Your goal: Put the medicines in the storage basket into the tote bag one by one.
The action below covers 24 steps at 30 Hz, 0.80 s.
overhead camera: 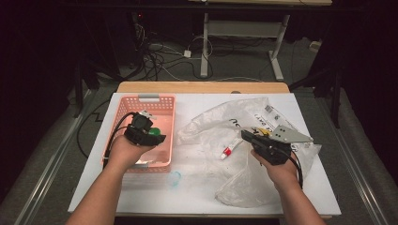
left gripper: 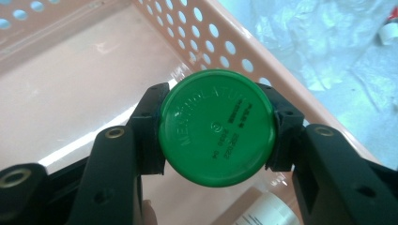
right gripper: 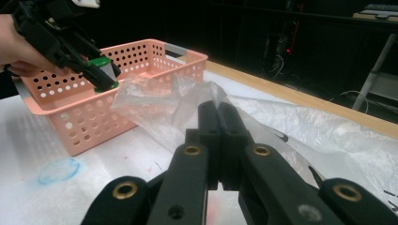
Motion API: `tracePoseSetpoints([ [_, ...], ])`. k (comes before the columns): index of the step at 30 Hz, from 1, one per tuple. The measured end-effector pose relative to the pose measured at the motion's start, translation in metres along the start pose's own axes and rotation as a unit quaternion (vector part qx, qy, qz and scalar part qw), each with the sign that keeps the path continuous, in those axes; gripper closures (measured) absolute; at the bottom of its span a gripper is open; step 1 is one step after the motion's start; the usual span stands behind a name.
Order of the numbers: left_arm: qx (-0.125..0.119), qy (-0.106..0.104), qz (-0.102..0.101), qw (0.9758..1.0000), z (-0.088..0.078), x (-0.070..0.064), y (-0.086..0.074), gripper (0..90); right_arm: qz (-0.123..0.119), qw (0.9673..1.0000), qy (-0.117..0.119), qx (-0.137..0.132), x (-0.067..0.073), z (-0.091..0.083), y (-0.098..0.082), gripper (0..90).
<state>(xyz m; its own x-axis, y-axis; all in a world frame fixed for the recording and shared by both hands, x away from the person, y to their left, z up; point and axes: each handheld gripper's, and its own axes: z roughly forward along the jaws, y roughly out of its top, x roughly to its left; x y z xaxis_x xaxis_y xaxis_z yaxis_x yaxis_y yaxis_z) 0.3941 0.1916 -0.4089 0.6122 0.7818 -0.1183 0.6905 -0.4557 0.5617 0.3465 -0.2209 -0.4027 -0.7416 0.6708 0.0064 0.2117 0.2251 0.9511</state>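
Because the green jar is pinched by its round sides between the two fingers of the left gripper, its flat embossed face turns toward that gripper's own camera and it hangs clear above the floor of the pink perforated basket, which looks like a carry meant to set it down inside the basket rather than on the table. The jar is a squat, glossy green round with raised lettering moulded across its face and a small ring mark at the centre; from the right gripper view a pale label band shows round its side. A white tube-like container lies in the basket just beneath it, so I judge that the basket is where the goods are being gathered. Out on the white table, the crumpled clear plastic bag sprawls beside the basket, apparently the source of the items, with a small red-and-white tube lying on it. The right gripper has its fingers pressed together on a fold of that bag, probably to hold the film steady. A faint blue ring mark sits on the table near the basket's front corner.
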Motion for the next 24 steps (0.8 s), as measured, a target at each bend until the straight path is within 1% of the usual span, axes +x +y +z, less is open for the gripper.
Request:
tracePoseSetpoints([
  [5, -0.028, 0.003, -0.003, 0.9996, -0.010, -0.007, -0.010, 49.6, 0.000, 1.0000, 0.000, 0.000, 0.000, 0.000, 0.000, 90.0],
  [7, -0.041, -0.001, -0.004, 0.9991, -0.014, -0.009, -0.015, 49.6, 0.000, 1.0000, 0.000, 0.001, 0.001, 0.000, 0.000, 90.0],
  [9, -0.047, -0.004, -0.003, 0.9989, -0.017, -0.012, -0.019, 49.5, -0.002, 1.0000, 0.001, 0.000, 0.001, 0.000, 0.000, 90.0],
  [12, -0.063, 0.005, 0.001, 0.9980, -0.021, -0.018, -0.025, 49.6, -0.003, 1.0000, 0.001, -0.001, 0.002, 0.000, 0.000, 90.0],
  [16, -0.093, 0.008, -0.005, 0.9956, -0.026, -0.022, -0.036, 49.6, -0.002, 1.0000, 0.001, 0.000, 0.003, 0.000, 0.001, 90.0],
  [18, -0.102, 0.008, -0.007, 0.9947, -0.028, -0.023, -0.042, 49.6, -0.005, 1.0000, 0.002, 0.002, 0.003, 0.001, 0.000, 90.0],
  [20, -0.117, 0.003, -0.015, 0.9931, -0.028, -0.024, -0.049, 49.5, -0.006, 1.0000, 0.001, 0.003, 0.003, 0.001, 0.000, 90.0],
  [21, -0.119, 0.004, -0.014, 0.9928, -0.028, -0.025, -0.051, 49.6, -0.006, 1.0000, 0.001, 0.002, 0.003, 0.001, 0.000, 90.0],
  [23, -0.123, 0.017, -0.011, 0.9921, -0.026, -0.028, -0.056, 49.6, -0.007, 1.0000, 0.002, 0.003, 0.004, 0.001, 0.000, 90.0],
  [24, -0.127, 0.017, -0.011, 0.9917, -0.026, -0.029, -0.058, 49.5, -0.005, 1.0000, 0.002, 0.004, 0.004, 0.001, 0.000, 90.0],
])
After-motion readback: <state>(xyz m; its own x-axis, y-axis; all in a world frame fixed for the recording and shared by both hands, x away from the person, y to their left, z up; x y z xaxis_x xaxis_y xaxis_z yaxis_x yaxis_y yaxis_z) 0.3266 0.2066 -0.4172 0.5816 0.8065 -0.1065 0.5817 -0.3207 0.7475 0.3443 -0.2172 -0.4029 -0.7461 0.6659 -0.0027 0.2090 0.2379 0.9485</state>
